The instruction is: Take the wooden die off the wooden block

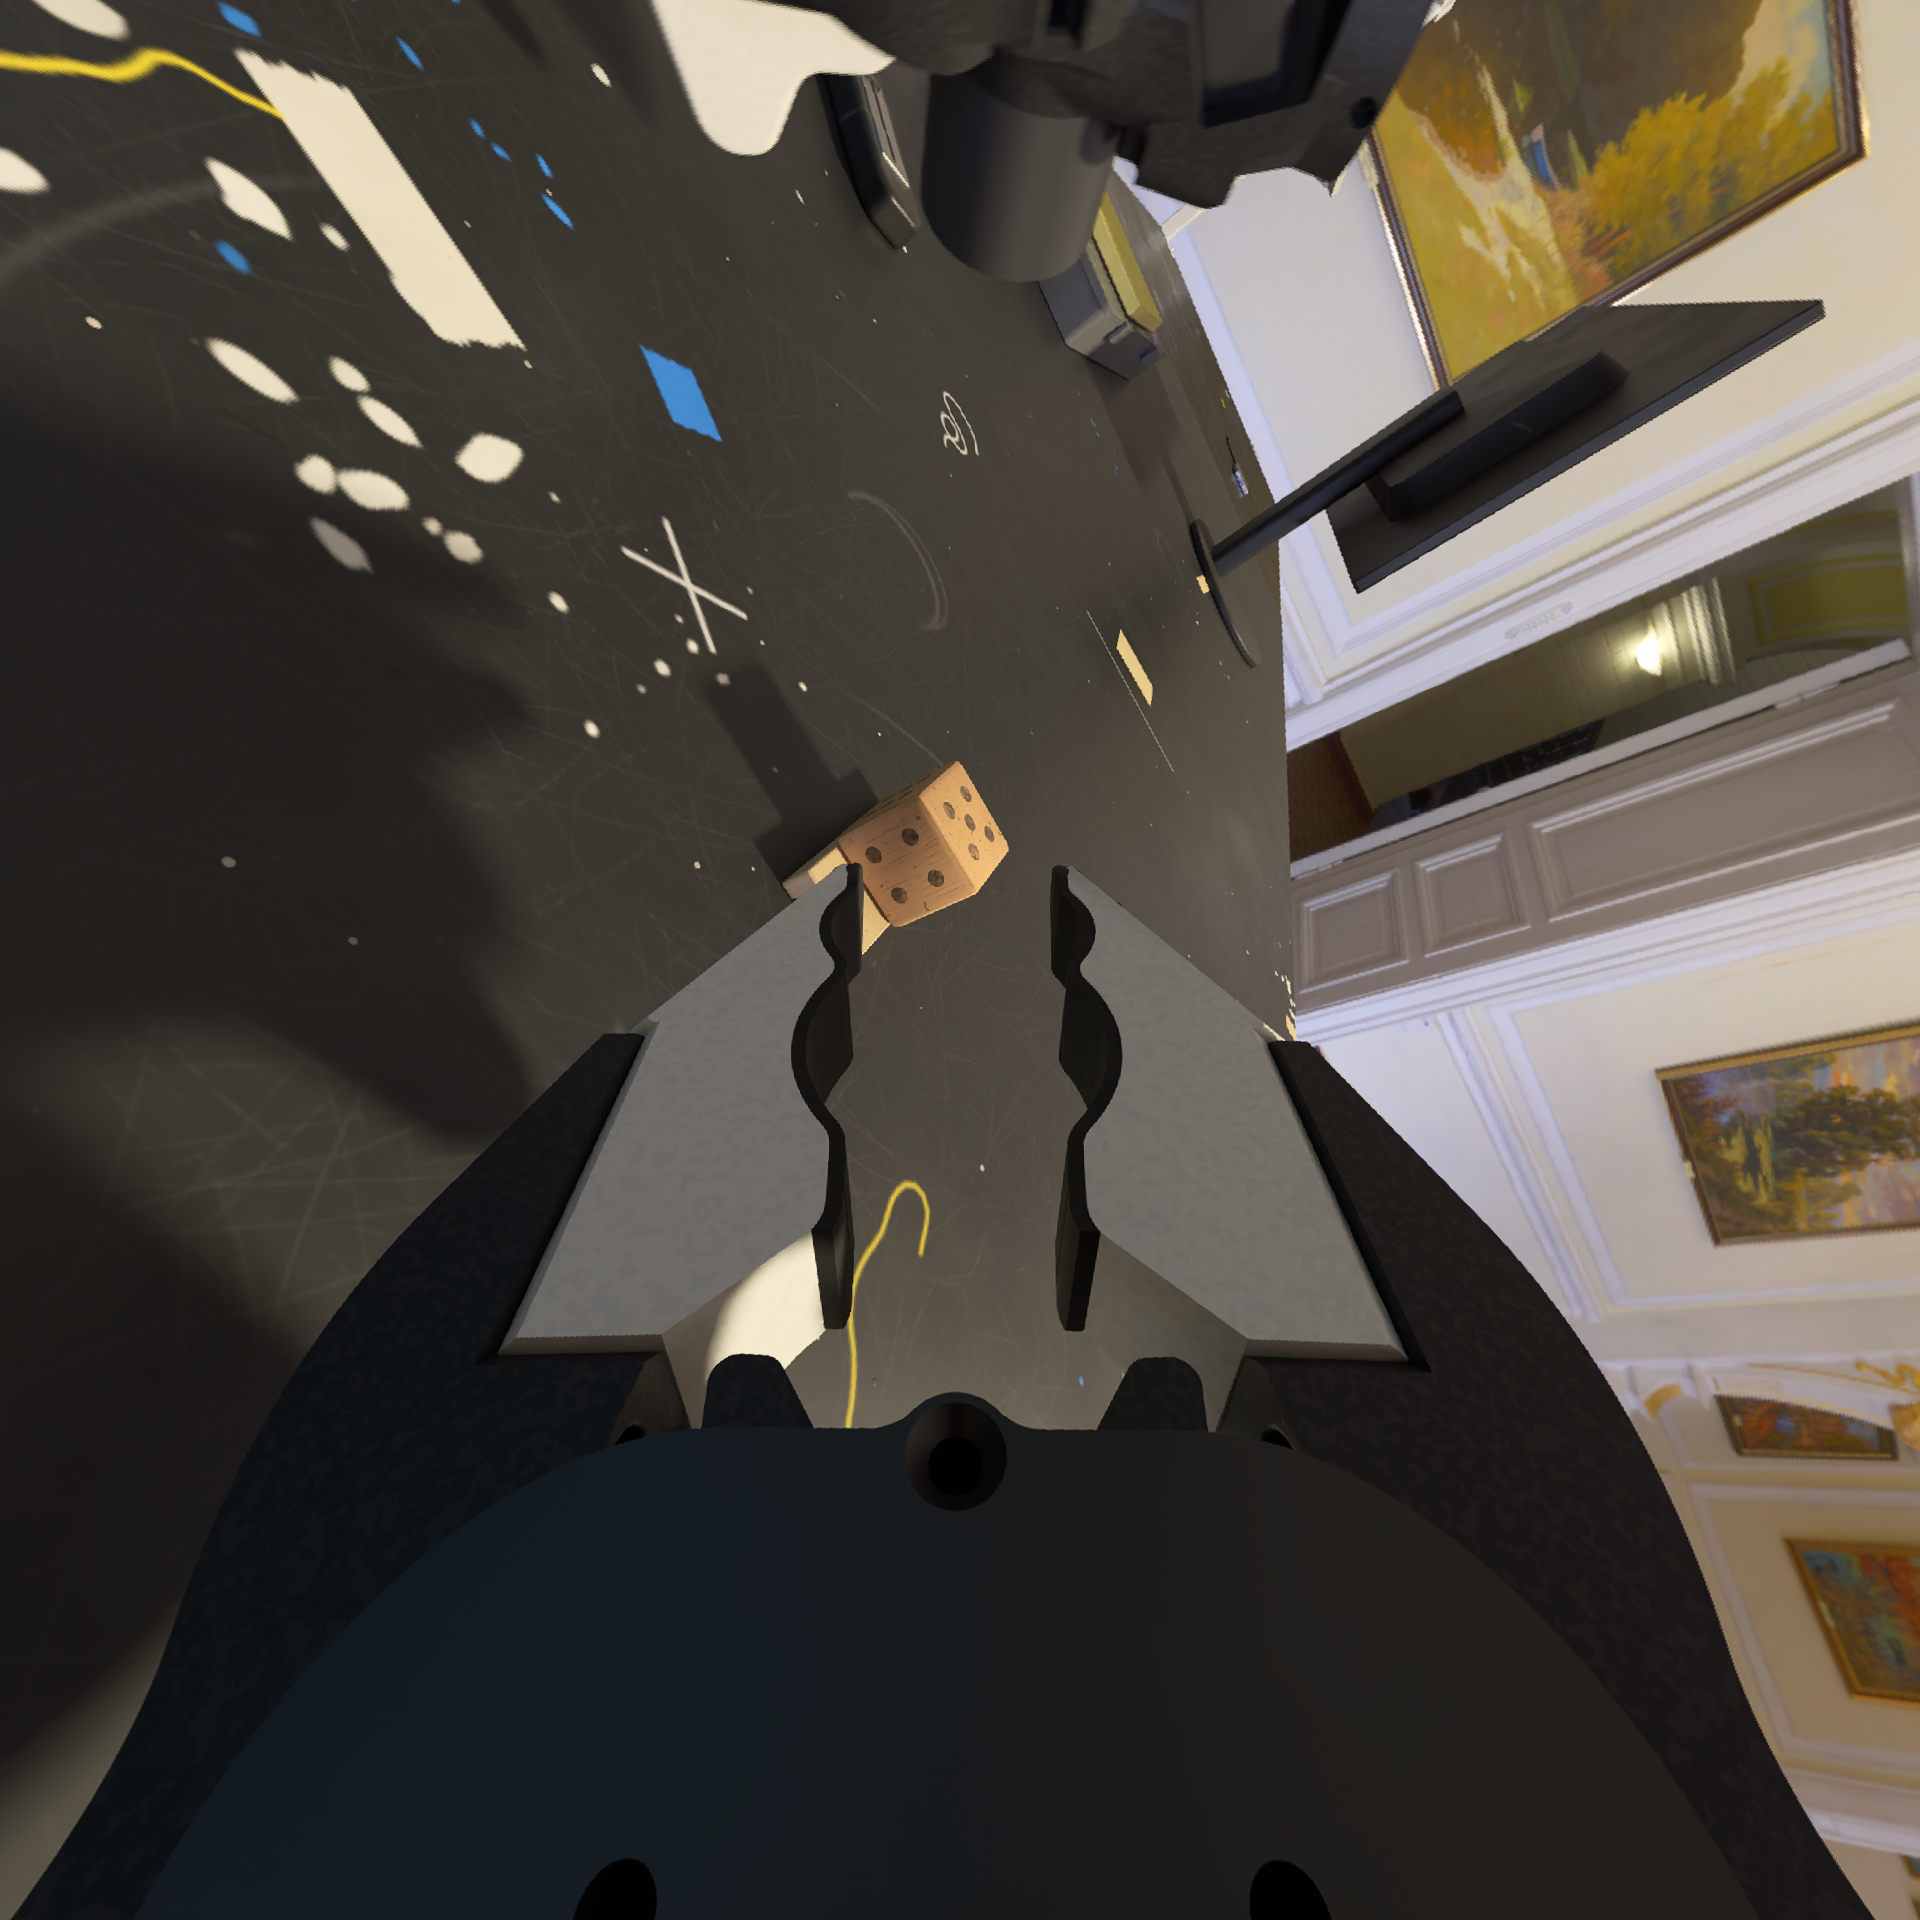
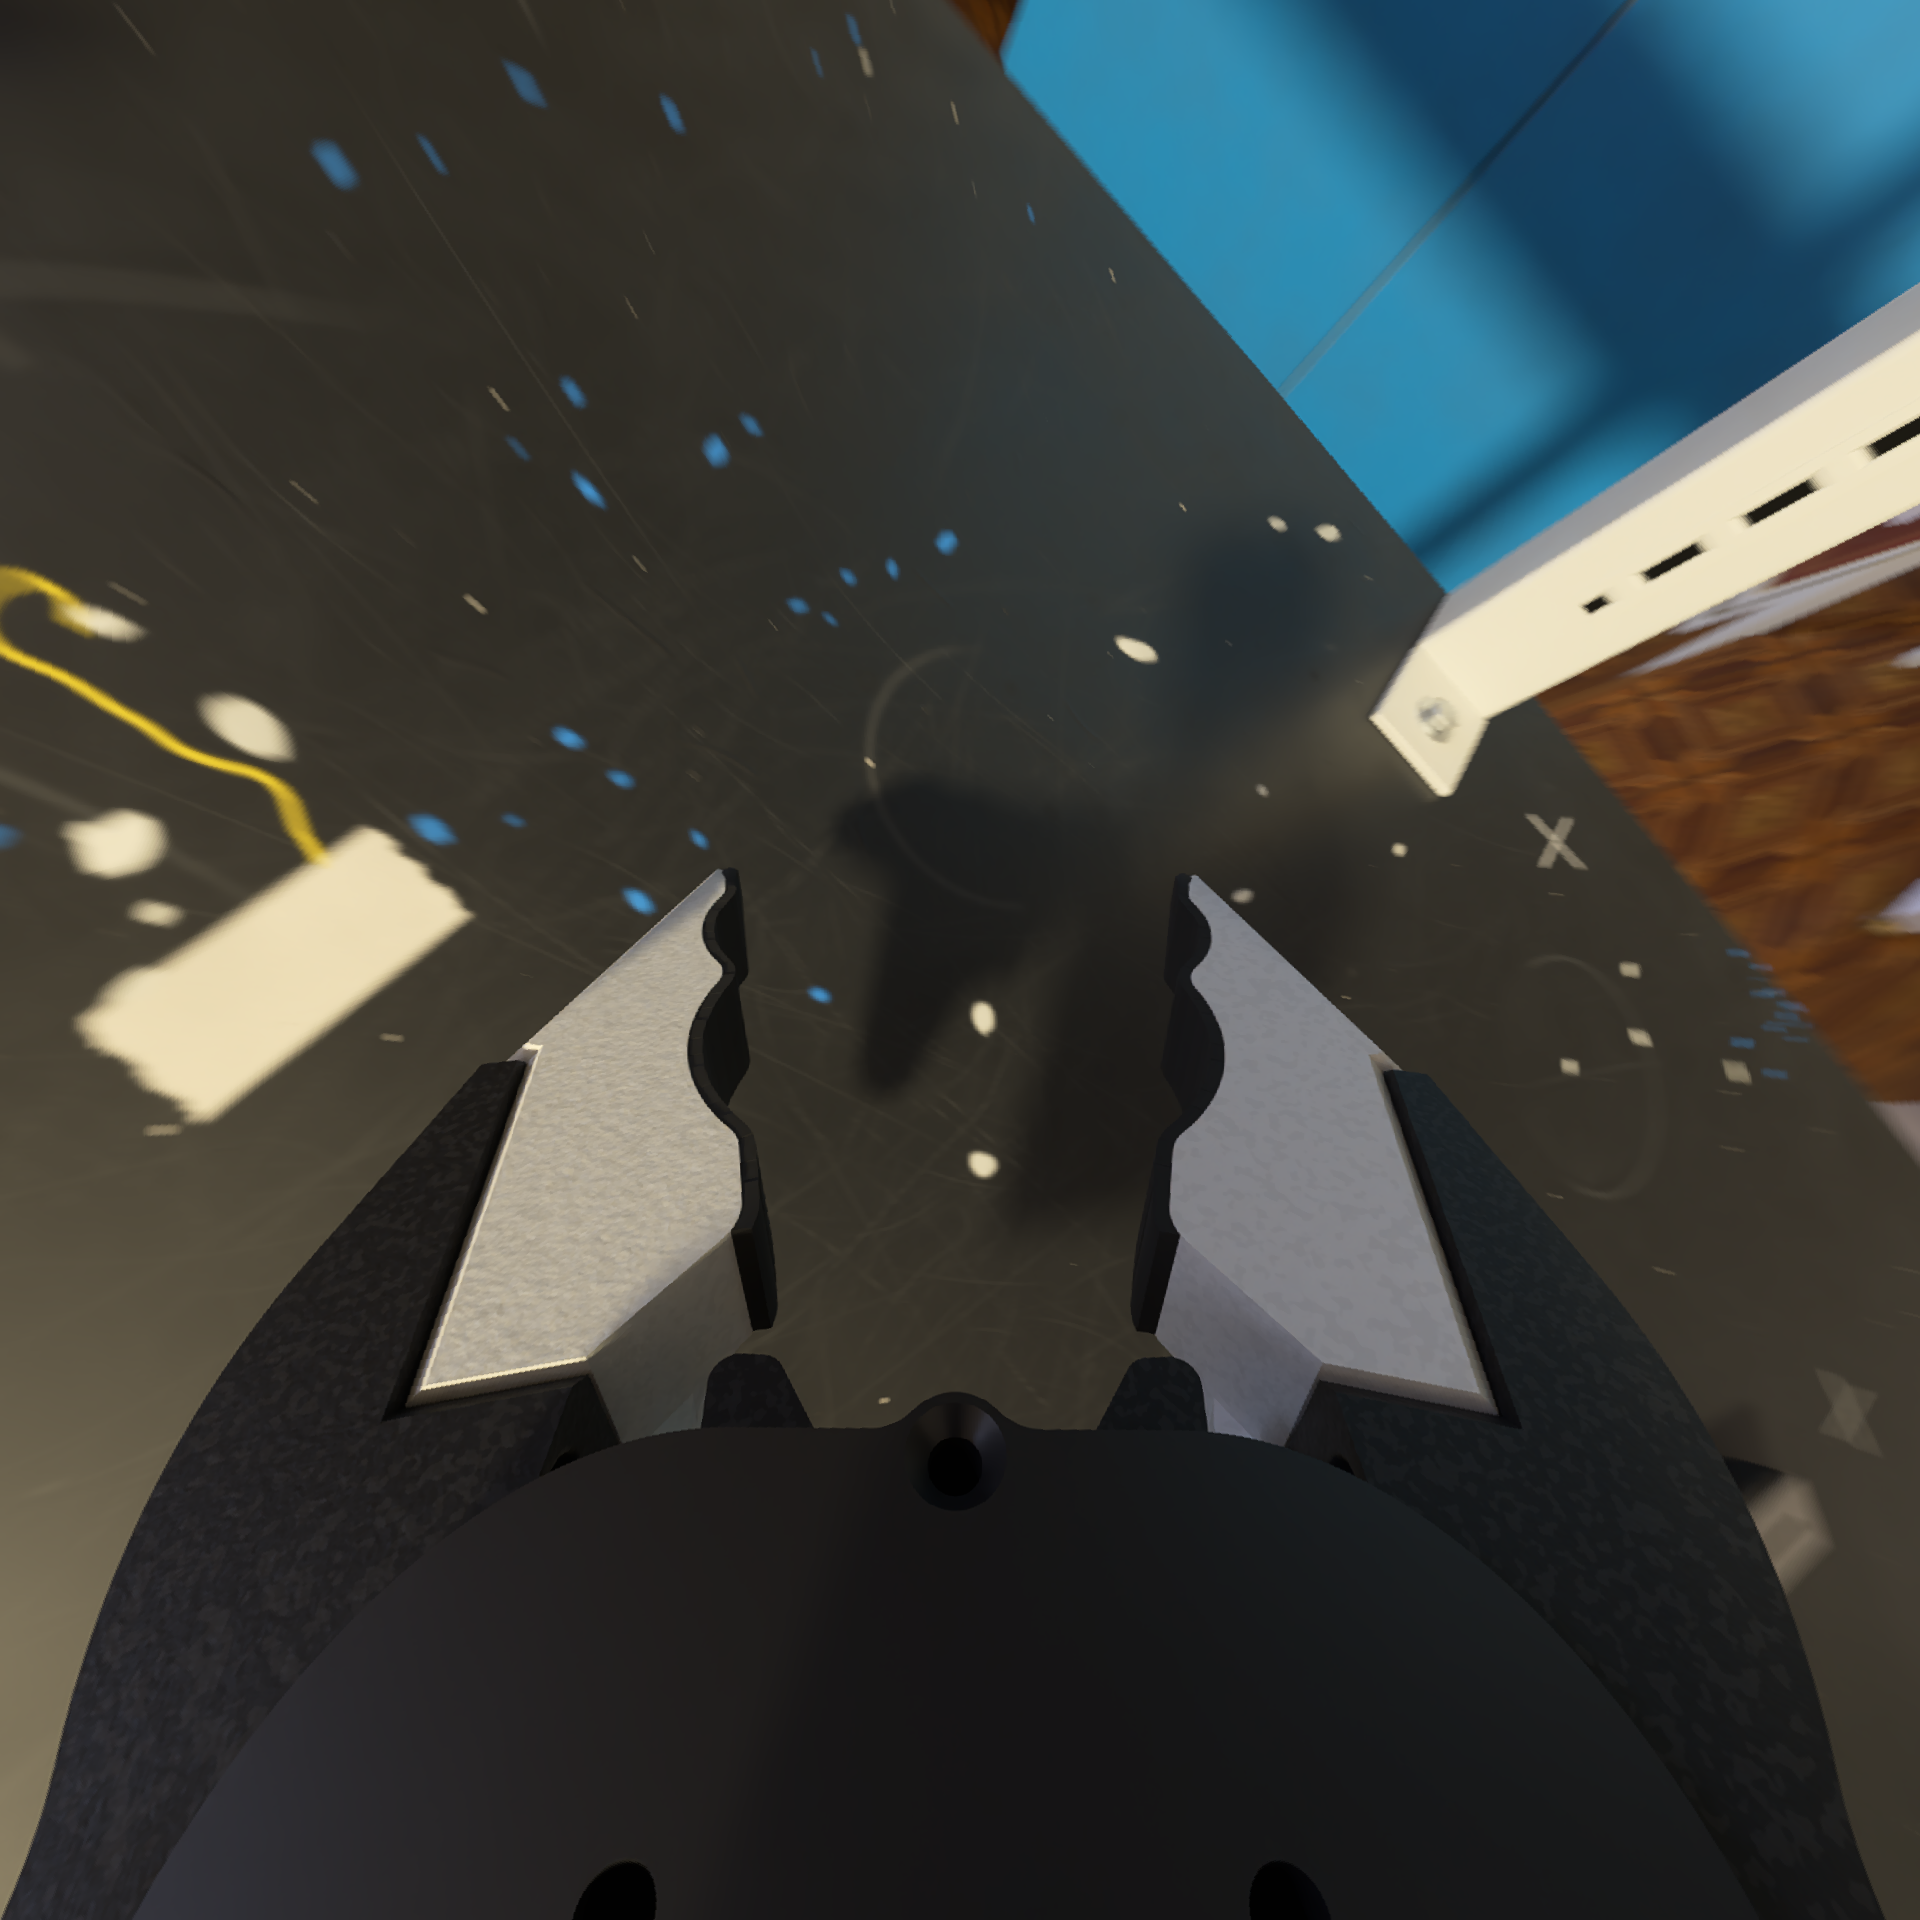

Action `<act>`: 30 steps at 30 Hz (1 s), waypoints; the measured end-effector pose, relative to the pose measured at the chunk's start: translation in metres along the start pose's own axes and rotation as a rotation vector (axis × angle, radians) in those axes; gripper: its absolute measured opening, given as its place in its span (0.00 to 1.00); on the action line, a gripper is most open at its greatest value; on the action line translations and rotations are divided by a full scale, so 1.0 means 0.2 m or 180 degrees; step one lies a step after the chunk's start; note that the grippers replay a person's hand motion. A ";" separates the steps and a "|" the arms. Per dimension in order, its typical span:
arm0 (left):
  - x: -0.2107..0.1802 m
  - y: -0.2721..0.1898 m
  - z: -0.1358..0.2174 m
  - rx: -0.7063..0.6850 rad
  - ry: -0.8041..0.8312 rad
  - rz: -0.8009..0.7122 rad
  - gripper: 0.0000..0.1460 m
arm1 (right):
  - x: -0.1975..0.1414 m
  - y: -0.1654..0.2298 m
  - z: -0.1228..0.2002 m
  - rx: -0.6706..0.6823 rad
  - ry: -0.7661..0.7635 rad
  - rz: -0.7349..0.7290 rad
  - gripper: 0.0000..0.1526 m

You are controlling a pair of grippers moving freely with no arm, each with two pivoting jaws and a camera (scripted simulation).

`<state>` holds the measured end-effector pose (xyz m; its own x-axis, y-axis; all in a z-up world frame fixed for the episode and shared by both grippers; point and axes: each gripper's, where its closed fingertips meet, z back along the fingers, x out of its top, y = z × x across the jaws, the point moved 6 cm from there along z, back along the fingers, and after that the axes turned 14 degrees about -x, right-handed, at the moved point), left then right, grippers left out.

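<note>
In the left wrist view a wooden die with dark pips sits on a pale wooden block, which lies on the dark paint-flecked table. The block is mostly hidden behind the die and my left fingertip. My left gripper is open and empty, its tips just short of the die, which stands slightly left of the gap's centre. The other gripper's dark body shows at the top of that view. My right gripper is open and empty above bare table; the die and block do not show there.
A monitor on a thin stand and a grey and yellow box stand near the table's far edge. A white slotted rail lies at the table's right side, with a blue surface beyond the edge.
</note>
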<state>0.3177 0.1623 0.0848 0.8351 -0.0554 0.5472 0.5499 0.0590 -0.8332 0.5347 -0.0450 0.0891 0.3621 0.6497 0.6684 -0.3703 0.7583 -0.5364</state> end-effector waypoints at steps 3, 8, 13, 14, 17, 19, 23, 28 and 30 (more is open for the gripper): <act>0.00 -0.01 0.01 0.0003 0.0001 -0.0017 0.25 | -0.02 -0.01 -0.04 -0.0315 0.0042 0.0217 0.37; 0.00 -0.01 0.01 -0.0014 -0.0030 -0.0014 0.25 | -0.05 -0.13 0.03 -0.0288 0.0003 -0.0206 0.14; 0.00 -0.01 0.01 0.0003 -0.0022 -0.0023 0.25 | -0.06 0.04 0.19 0.0691 -0.0164 -0.0247 0.29; 0.01 -0.01 0.01 0.0011 -0.0031 -0.0028 0.25 | -0.05 0.10 0.25 0.0889 -0.0279 -0.0165 0.30; 0.01 0.00 0.02 0.0022 -0.0043 -0.0034 0.25 | -0.06 0.28 0.47 0.1524 -0.0724 0.0205 0.30; 0.01 0.00 0.02 0.0045 -0.0038 -0.0045 0.25 | -0.08 0.39 0.64 0.1936 -0.0978 0.0316 0.29; 0.01 0.00 0.02 0.0104 -0.0032 -0.0073 0.25 | -0.17 0.58 0.89 0.2555 -0.1115 0.0361 0.31; 0.00 0.00 0.00 0.0142 0.0041 -0.0120 0.25 | -0.26 0.68 0.93 0.2580 -0.0925 0.0740 0.38; 0.00 -0.01 -0.02 0.0141 0.0089 -0.0137 0.25 | -0.27 0.70 0.90 0.2647 -0.0854 0.0806 0.38</act>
<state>0.3169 0.1592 0.0853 0.8103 -0.0867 0.5795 0.5859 0.1001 -0.8042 0.3094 0.0168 0.0711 0.0131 0.6786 0.7344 -0.9471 0.2440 -0.2085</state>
